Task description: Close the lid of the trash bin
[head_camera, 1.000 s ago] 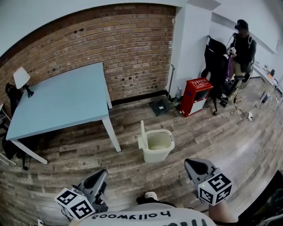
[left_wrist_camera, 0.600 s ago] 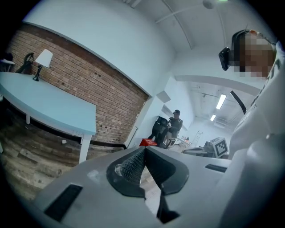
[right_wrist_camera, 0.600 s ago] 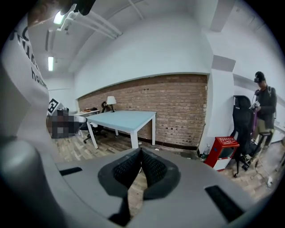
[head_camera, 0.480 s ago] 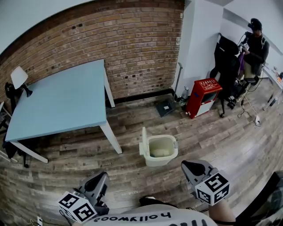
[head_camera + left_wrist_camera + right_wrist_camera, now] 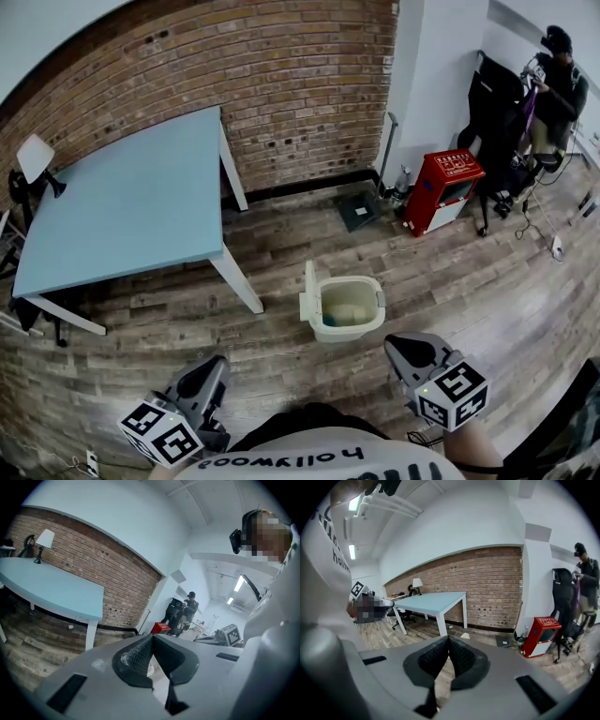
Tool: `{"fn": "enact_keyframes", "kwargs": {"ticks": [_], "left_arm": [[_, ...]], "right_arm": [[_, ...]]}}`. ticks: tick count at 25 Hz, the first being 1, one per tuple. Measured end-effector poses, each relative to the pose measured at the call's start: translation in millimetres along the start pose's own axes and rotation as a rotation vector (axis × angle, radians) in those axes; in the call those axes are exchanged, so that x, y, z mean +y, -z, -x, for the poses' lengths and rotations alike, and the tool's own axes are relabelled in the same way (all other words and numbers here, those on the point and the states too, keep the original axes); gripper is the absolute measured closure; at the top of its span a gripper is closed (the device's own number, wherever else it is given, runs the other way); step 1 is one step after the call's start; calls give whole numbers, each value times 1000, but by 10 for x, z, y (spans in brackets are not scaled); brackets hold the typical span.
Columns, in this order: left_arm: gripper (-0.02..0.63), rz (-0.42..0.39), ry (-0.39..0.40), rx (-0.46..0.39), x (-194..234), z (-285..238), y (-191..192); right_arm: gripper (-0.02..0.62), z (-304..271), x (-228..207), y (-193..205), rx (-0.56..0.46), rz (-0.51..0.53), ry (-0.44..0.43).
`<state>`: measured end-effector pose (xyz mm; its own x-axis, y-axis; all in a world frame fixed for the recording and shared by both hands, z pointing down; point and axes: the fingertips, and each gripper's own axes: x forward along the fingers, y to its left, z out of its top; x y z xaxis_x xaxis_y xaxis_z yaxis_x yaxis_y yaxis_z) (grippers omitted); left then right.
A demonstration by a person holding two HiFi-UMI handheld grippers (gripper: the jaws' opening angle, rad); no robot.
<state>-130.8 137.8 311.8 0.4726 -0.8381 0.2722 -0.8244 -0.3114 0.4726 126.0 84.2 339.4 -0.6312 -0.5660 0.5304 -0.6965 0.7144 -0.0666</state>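
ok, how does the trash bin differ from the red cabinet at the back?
Colour: the trash bin is cream, the red cabinet red. State: the trash bin is open on top, its lid standing upright on its left side; the red cabinet's top is closed. Place: the trash bin stands near the table leg, the red cabinet farther off by the white pillar. Both stand on the wood floor.

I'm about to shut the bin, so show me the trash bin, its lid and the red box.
trash bin (image 5: 380, 305): head view, right rim.
lid (image 5: 309, 281): head view, middle of the upright flap.
red box (image 5: 437, 194): head view, middle of its body.
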Motion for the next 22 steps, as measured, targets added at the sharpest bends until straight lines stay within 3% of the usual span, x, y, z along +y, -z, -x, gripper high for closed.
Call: {"fn": "enact_keyframes", "kwargs": {"ticks": [8,15,22], "left_arm": [[598,-10,20,74,284,-187,-91],[598,-54,96,110,722,-680,-494],[598,-49,114,128,1257,-918,-816]], "right_arm": [[589,-397,8,-108,31,-52,-4],[589,-763,-86,-212,73,-71,67],[589,-1233,-48,-391,109,-92,93]]}}
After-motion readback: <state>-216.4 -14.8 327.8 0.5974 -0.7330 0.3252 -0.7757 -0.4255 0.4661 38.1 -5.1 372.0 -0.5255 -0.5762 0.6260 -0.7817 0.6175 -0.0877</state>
